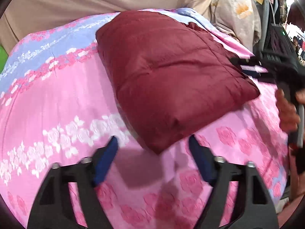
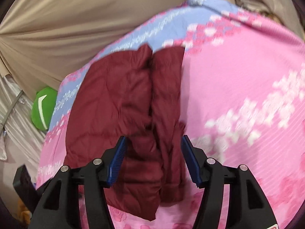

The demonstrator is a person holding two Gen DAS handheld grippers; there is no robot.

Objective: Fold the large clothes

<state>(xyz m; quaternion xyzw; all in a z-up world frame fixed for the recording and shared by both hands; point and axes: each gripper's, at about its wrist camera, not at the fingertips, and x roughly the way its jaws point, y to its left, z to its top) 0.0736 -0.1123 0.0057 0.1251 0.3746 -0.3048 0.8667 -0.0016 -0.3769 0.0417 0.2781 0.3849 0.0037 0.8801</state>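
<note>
A dark red quilted jacket (image 1: 171,72) lies folded into a thick square on a pink and blue flowered bedspread (image 1: 57,105). My left gripper (image 1: 153,143) is open, empty, just above the bedspread at the jacket's near corner. My right gripper (image 2: 153,143) is open above the jacket (image 2: 133,105), its blue pads either side of the folded layers without closing on them. It also shows in the left wrist view (image 1: 253,68) at the jacket's right edge, held by a hand.
A beige curtain (image 1: 85,2) hangs behind the bed. A floral cloth (image 1: 236,11) and hanging clothes are at the far right. A green ball-like thing (image 2: 43,108) lies beside the bed on the left in the right wrist view.
</note>
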